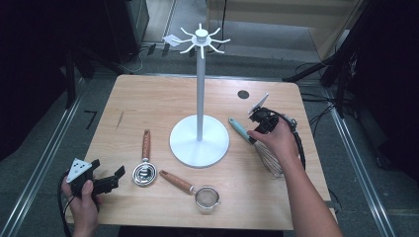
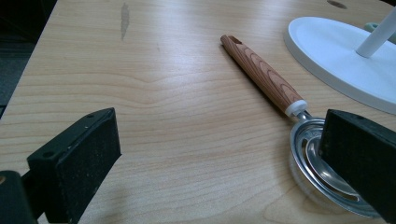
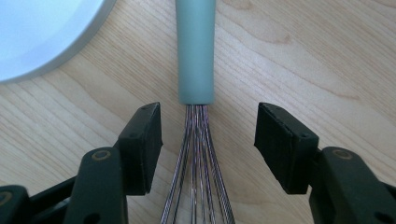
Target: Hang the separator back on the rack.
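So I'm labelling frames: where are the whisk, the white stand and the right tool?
whisk [image 3: 196, 51], right gripper view, teal handle.
white stand [image 1: 199, 140], high view, round base.
right tool [image 3: 208, 144], right gripper view, midway between jaws.

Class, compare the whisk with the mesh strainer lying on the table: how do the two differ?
The whisk has a teal handle; the mesh strainer has a wood-grain one. The whisk ends in looped wires, the strainer in a round mesh bowl. The whisk lies right of the white stand, between the open right gripper jaws; the strainer lies untouched near the front edge. Both lie flat.
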Available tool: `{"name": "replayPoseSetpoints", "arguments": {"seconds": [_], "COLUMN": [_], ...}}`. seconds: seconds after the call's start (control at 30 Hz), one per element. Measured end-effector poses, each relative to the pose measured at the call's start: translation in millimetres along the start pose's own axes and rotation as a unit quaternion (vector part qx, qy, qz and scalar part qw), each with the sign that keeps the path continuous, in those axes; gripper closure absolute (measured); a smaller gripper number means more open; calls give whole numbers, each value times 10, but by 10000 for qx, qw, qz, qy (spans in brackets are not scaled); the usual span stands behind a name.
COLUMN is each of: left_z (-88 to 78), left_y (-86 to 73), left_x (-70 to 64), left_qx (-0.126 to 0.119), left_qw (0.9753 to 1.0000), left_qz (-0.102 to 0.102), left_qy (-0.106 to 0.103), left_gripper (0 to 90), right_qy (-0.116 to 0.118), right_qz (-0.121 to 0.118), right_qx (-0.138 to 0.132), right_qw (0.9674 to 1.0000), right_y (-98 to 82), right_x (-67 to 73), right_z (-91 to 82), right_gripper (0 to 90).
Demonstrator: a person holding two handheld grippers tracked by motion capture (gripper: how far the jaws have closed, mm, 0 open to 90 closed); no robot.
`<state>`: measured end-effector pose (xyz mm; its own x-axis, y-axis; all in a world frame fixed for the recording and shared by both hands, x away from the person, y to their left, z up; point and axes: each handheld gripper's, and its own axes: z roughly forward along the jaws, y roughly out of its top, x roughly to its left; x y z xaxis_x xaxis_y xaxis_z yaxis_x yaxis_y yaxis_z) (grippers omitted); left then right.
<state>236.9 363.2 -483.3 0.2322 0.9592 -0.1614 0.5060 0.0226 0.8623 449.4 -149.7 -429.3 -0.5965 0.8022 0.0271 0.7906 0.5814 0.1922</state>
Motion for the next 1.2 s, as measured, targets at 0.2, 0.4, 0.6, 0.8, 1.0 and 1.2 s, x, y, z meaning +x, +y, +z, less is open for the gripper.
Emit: {"name": "replayPoseSetpoints", "arguments": {"seconds": [0.2,0.4,0.6,0.8,1.0,1.2], "left_z": [1,5,7,7,7,11], "left_y": [1,4,5,4,5,7], "left_x": [6,6,6,9,12,13], "left_qx": [5,46,61,36,52,74], "left_qw": [10000,10000,10000,10000,10000,10000], "left_qz": [-32,-23,-11,-37,-54,-50], "left_qy": [-13,-17,-22,-39,-39,-41], "left_gripper": [0,0,0,0,0,0], "right_qy": [59,97,43,18,93,-22], "right_qz": [107,120,22,-2,121,119], "right_qx": [62,50,67,189,254,369], "right_qw": [9999,9999,10000,9998,9996,9992], "right_y": [63,107,186,239,269,282], "right_x": [-6,8,74,91,78,78], "right_z": [-2,34,101,212,270,340], "right_gripper": [475,486,527,596,606,656]}}
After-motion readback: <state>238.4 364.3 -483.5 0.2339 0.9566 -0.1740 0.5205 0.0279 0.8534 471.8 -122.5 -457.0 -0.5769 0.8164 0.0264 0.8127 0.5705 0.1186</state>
